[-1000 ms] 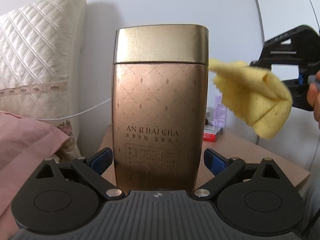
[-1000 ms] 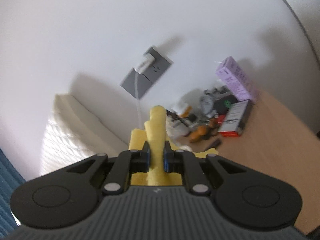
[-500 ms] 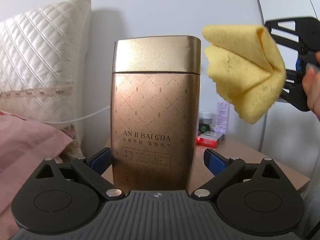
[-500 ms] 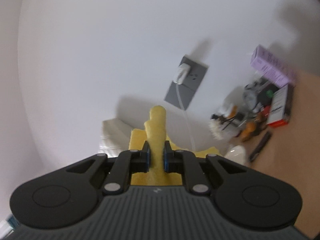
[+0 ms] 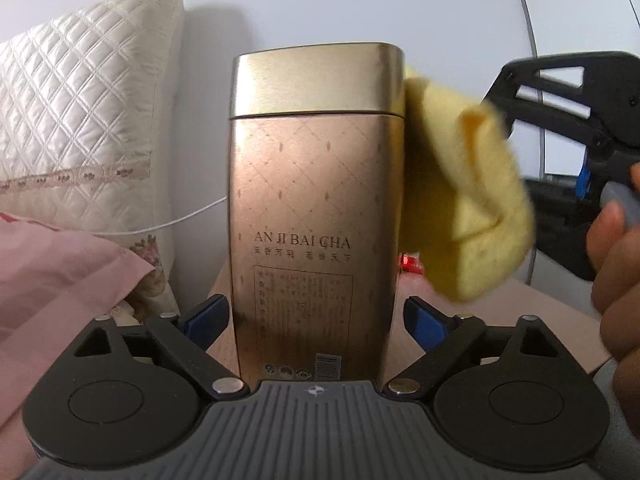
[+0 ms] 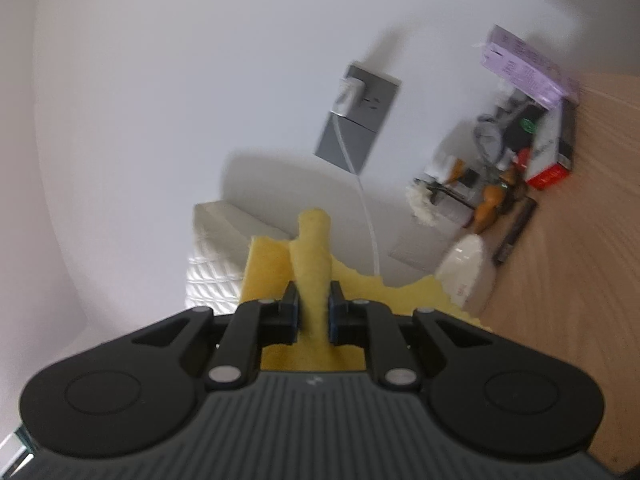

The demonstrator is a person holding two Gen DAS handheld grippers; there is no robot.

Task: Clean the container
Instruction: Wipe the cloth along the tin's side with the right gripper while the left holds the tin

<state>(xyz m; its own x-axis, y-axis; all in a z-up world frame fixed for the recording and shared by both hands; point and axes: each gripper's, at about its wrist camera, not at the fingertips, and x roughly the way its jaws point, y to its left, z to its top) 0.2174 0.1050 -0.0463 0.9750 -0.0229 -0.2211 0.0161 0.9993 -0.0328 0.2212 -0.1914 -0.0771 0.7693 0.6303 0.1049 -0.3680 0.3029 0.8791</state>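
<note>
the left hand-held gripper point(image 5: 316, 316) is sitting low and near, its jaws having just been closing in on the tin point(image 5: 314, 216) that stands between them. the blue left pad looks to be touching the tin's lower left edge, while a thin gap is showing at the right pad, so the jaws are not yet clamping it. the tin is standing upright on the worktop point(image 5: 516, 304), lid on, its printed face turned to the left camera.

the right hand-held gripper point(image 6: 314, 312) is clenched on a yellow cloth point(image 5: 464, 208), a fold of it pinched between the pads and sticking out ahead. in the left view the cloth is pressing against the tin's upper right side, at the lid seam, with a hand point(image 5: 616, 280) at the right edge working that gripper.

farther out, a quilted pillow point(image 5: 80, 120) and a pink cover point(image 5: 60, 272) are lying to the left, and small clutter is sitting at the far wall, near a socket point(image 6: 356, 120).

judging from this, the wiping step is just beginning on the right side. the next move is calling for a firm hold from the left jaws so the tin is not tipping or sliding, then a steady drag of the cloth down that side.
</note>
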